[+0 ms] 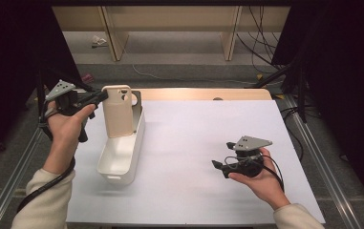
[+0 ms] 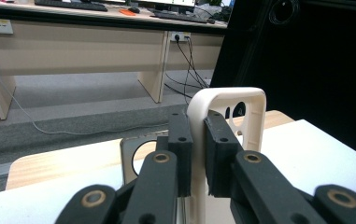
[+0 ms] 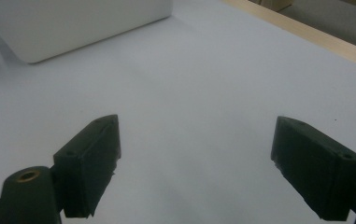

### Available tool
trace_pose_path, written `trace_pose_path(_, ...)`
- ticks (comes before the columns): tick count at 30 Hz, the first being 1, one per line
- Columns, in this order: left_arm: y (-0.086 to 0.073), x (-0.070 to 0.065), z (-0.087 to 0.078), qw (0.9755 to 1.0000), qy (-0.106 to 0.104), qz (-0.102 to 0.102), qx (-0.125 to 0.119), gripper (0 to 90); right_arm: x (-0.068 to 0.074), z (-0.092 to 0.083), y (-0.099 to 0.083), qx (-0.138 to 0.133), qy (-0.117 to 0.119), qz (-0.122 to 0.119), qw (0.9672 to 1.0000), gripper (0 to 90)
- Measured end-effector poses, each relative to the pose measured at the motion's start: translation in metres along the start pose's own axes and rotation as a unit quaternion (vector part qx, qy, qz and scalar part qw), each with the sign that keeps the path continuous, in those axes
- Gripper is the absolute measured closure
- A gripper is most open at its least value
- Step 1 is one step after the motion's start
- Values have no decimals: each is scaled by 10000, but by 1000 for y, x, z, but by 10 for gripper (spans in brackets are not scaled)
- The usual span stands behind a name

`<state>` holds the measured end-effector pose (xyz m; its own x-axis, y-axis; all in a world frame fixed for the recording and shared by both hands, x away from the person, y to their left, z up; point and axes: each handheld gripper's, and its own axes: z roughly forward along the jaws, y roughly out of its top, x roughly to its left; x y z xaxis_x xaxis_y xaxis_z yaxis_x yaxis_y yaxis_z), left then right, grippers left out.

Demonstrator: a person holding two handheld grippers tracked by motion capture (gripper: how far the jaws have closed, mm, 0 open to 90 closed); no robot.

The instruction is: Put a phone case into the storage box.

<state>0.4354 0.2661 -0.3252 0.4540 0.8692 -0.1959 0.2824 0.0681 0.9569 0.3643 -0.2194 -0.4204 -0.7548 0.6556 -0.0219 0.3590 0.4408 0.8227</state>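
The beige phone case stands upright in the upper left of the high view, its lower end down inside the white bin and its camera cutout at the top. I have its top edge pinched in my left gripper: in the left gripper view the case rises just right of centre, and my two black pads press on its rim from either side. A second, grey case leans just behind it at the far end of the bin, and it peeks out low and left of centre in the left gripper view.

The bin sits left of centre on the white table sheet, long side running toward the bottom of the frame.

My right gripper rests well apart in the lower right, held low over the sheet and pointing toward the bin. In the right gripper view its jaws are spread wide with bare sheet between them, and a corner of the bin shows at upper left.
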Motion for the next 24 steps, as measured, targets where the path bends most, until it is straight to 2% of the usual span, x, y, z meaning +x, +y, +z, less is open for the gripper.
trace_pose_path(13, -3, 1, 6, 9999, -85, 72, -57, 823, 0, 0, 0, -5, 0, 11, 10000, 168)
trace_pose_path(24, -7, 4, 14, 9999, -94, 139, -4, 822, 0, 0, 0, -12, -10, 28, 10000, 168)
